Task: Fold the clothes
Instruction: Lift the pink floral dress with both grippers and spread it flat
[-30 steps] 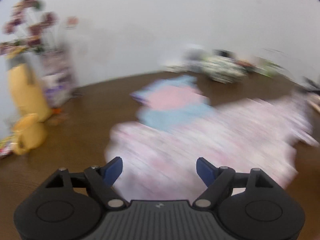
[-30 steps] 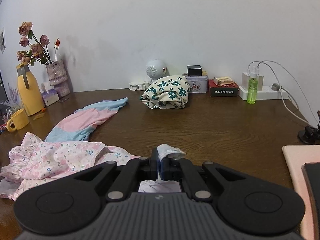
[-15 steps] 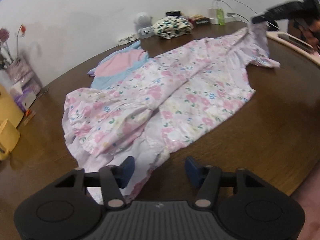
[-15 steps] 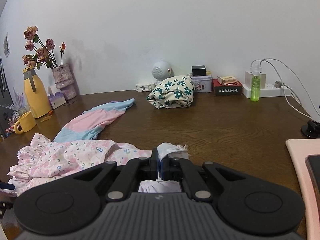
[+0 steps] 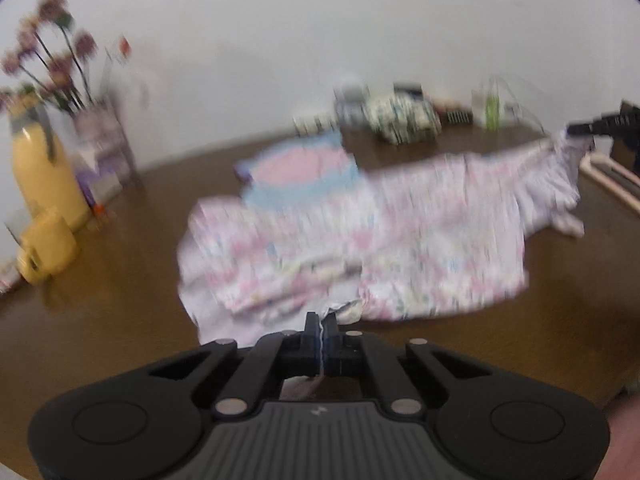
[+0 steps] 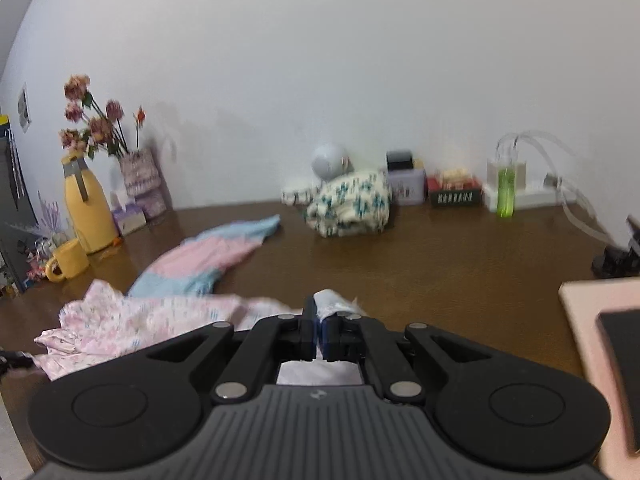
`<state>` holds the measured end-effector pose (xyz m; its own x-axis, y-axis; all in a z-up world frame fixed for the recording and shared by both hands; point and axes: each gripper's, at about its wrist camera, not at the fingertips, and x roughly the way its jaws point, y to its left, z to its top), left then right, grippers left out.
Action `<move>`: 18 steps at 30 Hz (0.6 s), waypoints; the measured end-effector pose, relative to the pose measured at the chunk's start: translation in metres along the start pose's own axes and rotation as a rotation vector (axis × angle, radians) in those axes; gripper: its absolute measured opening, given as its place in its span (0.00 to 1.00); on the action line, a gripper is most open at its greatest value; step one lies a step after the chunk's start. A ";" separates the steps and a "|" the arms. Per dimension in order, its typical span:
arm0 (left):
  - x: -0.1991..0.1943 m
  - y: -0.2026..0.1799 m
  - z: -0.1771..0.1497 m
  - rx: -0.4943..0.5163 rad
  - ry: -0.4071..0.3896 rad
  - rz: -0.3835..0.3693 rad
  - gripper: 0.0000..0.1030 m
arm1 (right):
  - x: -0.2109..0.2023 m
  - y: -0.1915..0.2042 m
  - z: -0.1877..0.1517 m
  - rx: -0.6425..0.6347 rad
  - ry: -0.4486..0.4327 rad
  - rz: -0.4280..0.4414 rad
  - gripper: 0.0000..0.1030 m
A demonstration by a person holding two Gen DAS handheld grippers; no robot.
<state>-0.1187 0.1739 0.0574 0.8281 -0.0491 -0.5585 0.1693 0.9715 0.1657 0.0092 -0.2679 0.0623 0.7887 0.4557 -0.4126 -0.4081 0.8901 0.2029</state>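
Both handheld grippers, the left gripper [image 5: 321, 326] and the right gripper [image 6: 318, 322], share a matte black build with a ribbed grey centre panel bearing a small pale logo. Round discs flank each body; silver pins stud the linkage bars, which end in blue-padded fingers [image 6: 329, 330].

floral garment [image 5: 360, 240] on table [image 5: 120, 300], folded clothes [image 6: 352, 204] behind.

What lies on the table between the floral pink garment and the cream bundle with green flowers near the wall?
In the right wrist view, a pink and blue garment and bare brown table lie between the floral garment and the bundle.
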 end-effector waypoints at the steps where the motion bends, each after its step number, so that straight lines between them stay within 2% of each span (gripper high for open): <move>1: -0.008 0.002 0.006 -0.001 -0.031 0.019 0.00 | -0.004 -0.001 0.005 -0.001 -0.013 -0.002 0.02; 5: -0.019 0.011 0.040 0.010 -0.126 0.090 0.00 | -0.005 -0.008 0.023 0.018 -0.034 -0.010 0.01; 8: -0.015 0.019 0.074 0.025 -0.180 0.144 0.00 | 0.023 -0.013 0.055 0.051 -0.015 -0.040 0.01; 10: 0.003 0.025 0.112 0.028 -0.201 0.190 0.00 | 0.044 -0.017 0.081 0.075 -0.006 -0.069 0.01; 14: 0.035 0.036 0.206 0.003 -0.271 0.260 0.00 | 0.072 -0.014 0.158 0.111 -0.110 -0.151 0.01; 18: 0.013 0.043 0.279 0.000 -0.429 0.346 0.00 | 0.046 0.002 0.221 0.100 -0.289 -0.135 0.01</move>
<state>0.0487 0.1504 0.2841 0.9790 0.1829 -0.0906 -0.1511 0.9478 0.2807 0.1465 -0.2437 0.2403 0.9364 0.3042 -0.1753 -0.2550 0.9324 0.2561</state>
